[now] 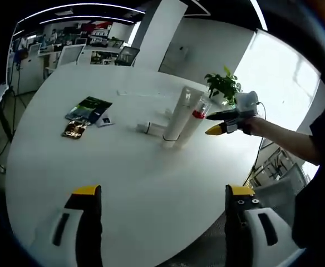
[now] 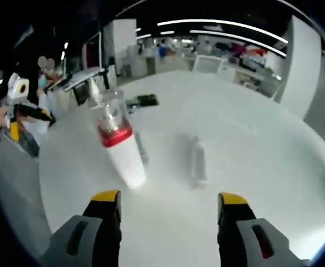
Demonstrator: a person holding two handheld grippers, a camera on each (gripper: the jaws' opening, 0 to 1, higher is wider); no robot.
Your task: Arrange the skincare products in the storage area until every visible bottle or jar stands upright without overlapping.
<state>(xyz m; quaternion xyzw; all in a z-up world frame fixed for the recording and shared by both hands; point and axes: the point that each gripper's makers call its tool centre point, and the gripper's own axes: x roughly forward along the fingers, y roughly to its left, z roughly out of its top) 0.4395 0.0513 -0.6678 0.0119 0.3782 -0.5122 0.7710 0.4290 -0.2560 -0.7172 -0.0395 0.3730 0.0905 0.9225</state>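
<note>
Yellow-tipped jaws of the left gripper [image 1: 161,201] stood wide apart at the bottom of the left gripper view, holding nothing, above the bare front of the round white table [image 1: 123,183]. At frame centre two skincare containers stood upright and close together: a tall white tube [image 1: 176,118] and, just right of it, a white bottle with a red band and clear cap [image 1: 193,121]. A smaller white item [image 1: 149,128] lay flat to their left; its type could not be told. Printed packets [image 1: 88,110] lay at centre left. The right gripper [image 1: 221,122] entered from the right, held by a sleeved arm, its tips just beside the red-banded bottle; whether they touched was unclear.

In the right gripper view, its jaws were spread wide and empty at the bottom, the red-banded bottle ahead at left of centre, a clear tube [image 2: 198,160] lying flat at centre.
</note>
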